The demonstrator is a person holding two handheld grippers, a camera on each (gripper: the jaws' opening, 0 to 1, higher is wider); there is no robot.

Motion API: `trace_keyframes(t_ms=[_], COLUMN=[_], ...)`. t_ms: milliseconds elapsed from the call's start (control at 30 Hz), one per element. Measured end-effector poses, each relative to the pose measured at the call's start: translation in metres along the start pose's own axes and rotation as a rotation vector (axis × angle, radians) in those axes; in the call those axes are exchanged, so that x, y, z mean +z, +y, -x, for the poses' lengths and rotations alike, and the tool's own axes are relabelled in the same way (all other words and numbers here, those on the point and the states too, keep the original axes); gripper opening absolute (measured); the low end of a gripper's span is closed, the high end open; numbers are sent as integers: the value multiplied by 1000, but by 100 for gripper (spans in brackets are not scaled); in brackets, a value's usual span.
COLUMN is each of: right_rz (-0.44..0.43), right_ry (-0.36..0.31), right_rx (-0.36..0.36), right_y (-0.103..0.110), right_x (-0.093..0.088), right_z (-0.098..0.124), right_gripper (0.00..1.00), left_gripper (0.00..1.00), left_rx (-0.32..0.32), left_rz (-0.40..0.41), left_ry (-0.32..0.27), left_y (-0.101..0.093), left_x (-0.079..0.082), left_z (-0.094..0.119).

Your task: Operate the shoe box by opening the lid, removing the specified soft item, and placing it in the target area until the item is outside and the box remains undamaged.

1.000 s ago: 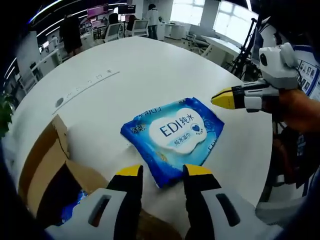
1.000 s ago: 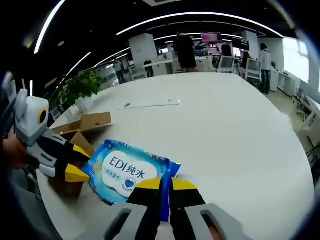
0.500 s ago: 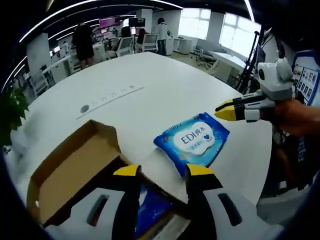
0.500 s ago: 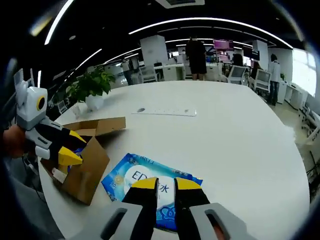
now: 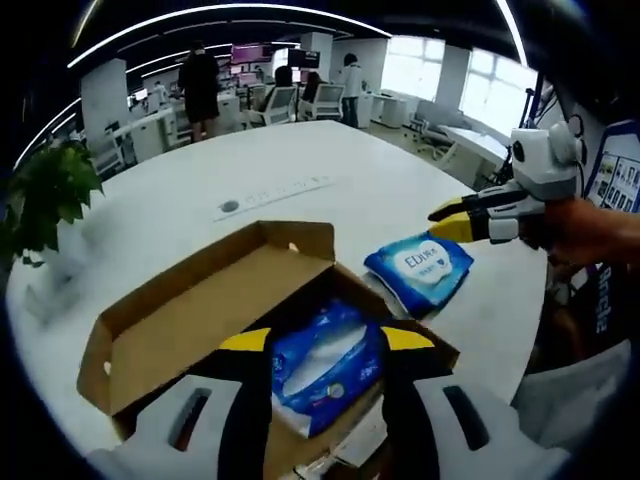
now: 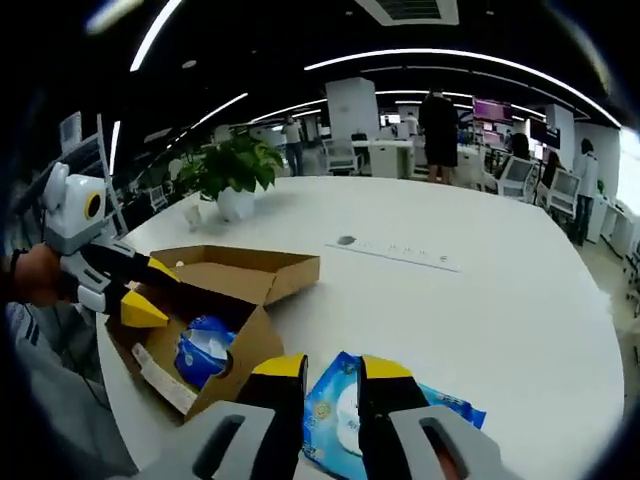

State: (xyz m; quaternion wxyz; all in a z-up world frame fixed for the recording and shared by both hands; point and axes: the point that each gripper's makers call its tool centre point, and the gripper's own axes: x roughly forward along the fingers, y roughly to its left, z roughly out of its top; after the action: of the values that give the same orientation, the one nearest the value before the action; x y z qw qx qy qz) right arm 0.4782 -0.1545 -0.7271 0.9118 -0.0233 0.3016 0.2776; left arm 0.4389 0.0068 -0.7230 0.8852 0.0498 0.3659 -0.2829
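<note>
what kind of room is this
Most likely an open-plan office: a large round white table holding an open brown cardboard shoe box, rows of desks with monitors behind, and a green potted plant.

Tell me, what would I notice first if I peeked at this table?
Probably the open brown cardboard shoe box near the white round table's edge, its lid flipped back and a crinkly blue packet still inside. Beside the box lies a flat blue-and-white wet-wipes pack, already out. A leafy green potted plant stands farther back.
</note>
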Motion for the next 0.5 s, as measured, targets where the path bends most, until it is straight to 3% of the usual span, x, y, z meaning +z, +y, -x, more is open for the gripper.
trace_keyframes(t_ms=[267, 500], right_rz=[71, 119], right_ry=[26, 55], right_rx=[79, 128], right_y=[49, 79], right_x=[7, 9], right_z=[-18, -29], right_gripper=[22, 28], left_gripper=[42, 43], left_rx=[45, 84], left_rz=[62, 144], left_ry=[-18, -48], left_y=[32, 53], left_x=[-22, -39], left_z=[33, 60])
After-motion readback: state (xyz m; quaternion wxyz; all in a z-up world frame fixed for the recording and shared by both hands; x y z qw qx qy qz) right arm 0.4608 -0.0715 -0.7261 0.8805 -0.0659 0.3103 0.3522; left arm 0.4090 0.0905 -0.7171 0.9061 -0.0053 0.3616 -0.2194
